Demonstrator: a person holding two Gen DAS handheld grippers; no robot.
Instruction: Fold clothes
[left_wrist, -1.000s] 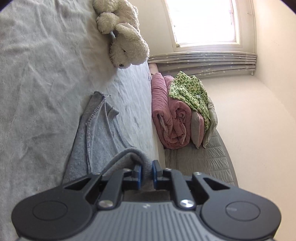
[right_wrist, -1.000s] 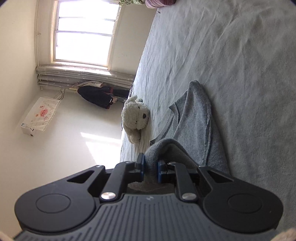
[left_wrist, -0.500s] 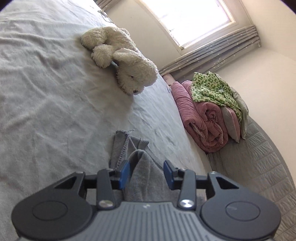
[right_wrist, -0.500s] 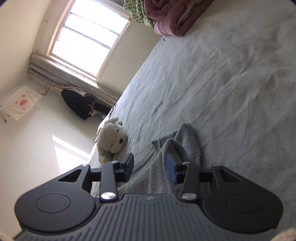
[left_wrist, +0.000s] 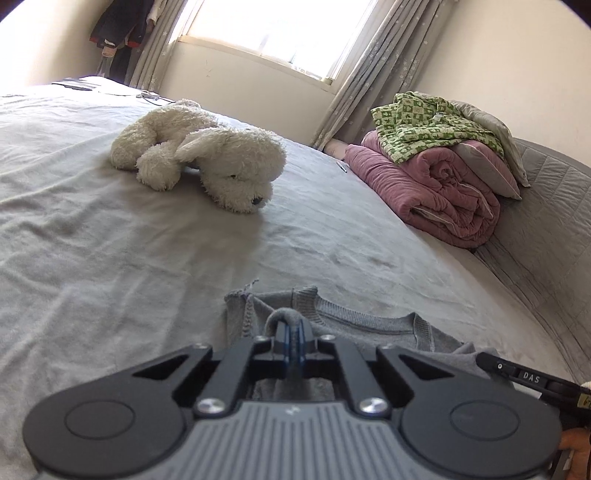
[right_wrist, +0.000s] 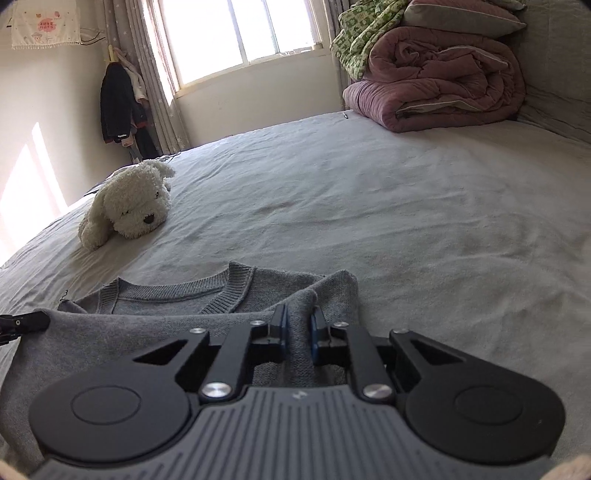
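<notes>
A grey knit sweater (left_wrist: 369, 325) (right_wrist: 166, 295) lies flat on the grey bed sheet (left_wrist: 110, 258), its ribbed collar facing away from me. In the left wrist view my left gripper (left_wrist: 293, 334) is closing tight on a raised fold at the sweater's left shoulder, with the blue pads pinching the cloth. My right gripper (right_wrist: 297, 325) is closing on a ridge of cloth at the right shoulder, and the fabric fills the gap between its pads. Each gripper's tip shows at the edge of the other's view: the right gripper (left_wrist: 524, 376) and the left gripper (right_wrist: 22, 323).
A white plush dog (left_wrist: 207, 158) (right_wrist: 125, 206) lies on the sheet beyond the sweater. A rolled pink quilt (left_wrist: 436, 184) (right_wrist: 436, 74) with a green patterned cloth (left_wrist: 424, 122) and pillows is stacked against the grey headboard (left_wrist: 546, 221). Dark clothes (right_wrist: 118, 107) hang by the window.
Both grippers rolled from sideways to level. Each let go of its fold, opened wide half a second ago, and has closed again on the sweater near the shoulders.
</notes>
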